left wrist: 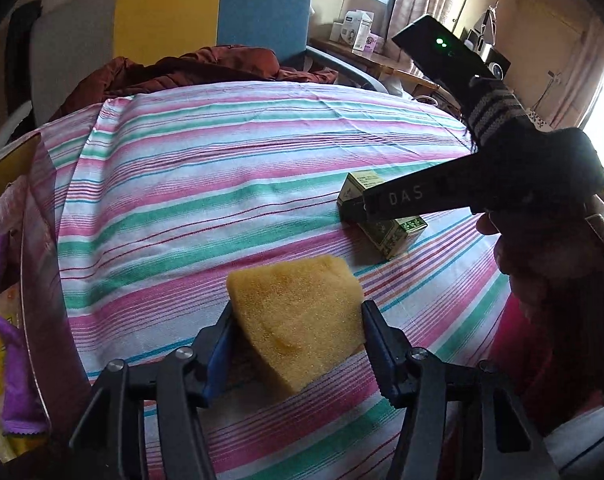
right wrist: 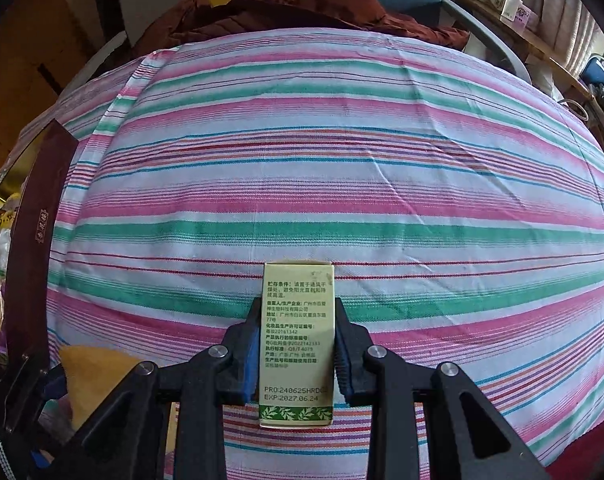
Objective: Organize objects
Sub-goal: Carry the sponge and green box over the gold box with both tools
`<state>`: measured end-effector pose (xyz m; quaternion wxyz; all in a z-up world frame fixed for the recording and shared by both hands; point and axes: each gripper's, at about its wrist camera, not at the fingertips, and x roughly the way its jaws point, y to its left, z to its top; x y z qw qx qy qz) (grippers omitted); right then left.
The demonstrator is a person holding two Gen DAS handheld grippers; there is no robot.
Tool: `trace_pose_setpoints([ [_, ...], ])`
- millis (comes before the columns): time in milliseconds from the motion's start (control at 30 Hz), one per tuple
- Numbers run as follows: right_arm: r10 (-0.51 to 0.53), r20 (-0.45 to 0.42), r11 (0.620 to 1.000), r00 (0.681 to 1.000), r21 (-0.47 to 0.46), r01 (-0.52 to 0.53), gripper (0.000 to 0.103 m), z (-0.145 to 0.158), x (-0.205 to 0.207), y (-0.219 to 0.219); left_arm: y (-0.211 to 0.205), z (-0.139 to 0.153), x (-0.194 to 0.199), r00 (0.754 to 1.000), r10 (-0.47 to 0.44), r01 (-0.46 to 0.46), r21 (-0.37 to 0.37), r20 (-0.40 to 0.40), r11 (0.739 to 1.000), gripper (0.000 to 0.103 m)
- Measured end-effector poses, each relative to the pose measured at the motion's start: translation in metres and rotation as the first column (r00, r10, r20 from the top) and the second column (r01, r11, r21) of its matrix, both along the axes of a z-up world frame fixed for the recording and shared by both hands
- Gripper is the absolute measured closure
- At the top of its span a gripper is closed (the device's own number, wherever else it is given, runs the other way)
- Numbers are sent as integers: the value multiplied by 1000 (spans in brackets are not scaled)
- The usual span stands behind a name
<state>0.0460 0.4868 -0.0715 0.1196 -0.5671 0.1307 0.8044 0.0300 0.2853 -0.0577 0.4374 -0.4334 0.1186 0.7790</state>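
My left gripper (left wrist: 298, 344) pinches the yellow foam sponge (left wrist: 298, 316); my right gripper (right wrist: 298, 354) clamps the green-printed carton (right wrist: 297, 344). Neither has yet reached the full box (left wrist: 34, 240) left of the sponge, so I judge stowing remains.

My left black two-finger gripper (left wrist: 296, 344) points steeply down, its blue pads pressing both sides of a yellow foam sponge wedge (left wrist: 298, 320). My right black gripper (right wrist: 296, 356), tilted steeper, clamps a narrow pale-green printed carton (right wrist: 296, 344) tight.
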Motion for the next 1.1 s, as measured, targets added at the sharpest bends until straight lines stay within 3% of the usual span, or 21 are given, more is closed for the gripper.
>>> trace_pose_setpoints([
  [200, 2, 0, 1000, 1000, 13, -2, 73, -1, -3, -3, -7, 6, 4, 999, 21, -22, -23, -26, 999, 44],
  [600, 76, -12, 997, 997, 33, -75, 73, -3, -16, -26, -42, 60, 7, 986, 115, -111, 41, -119, 993, 43],
  [867, 86, -16, 995, 996, 46, -85, 73, -4, -19, -34, -76, 76, -4, 972, 196, -189, 67, -126, 980, 43],
  [1100, 85, -28, 996, 996, -15, -85, 73, -4, -21, -47, -107, 79, -16, 961, 257, -249, 91, -103, 964, 43],
])
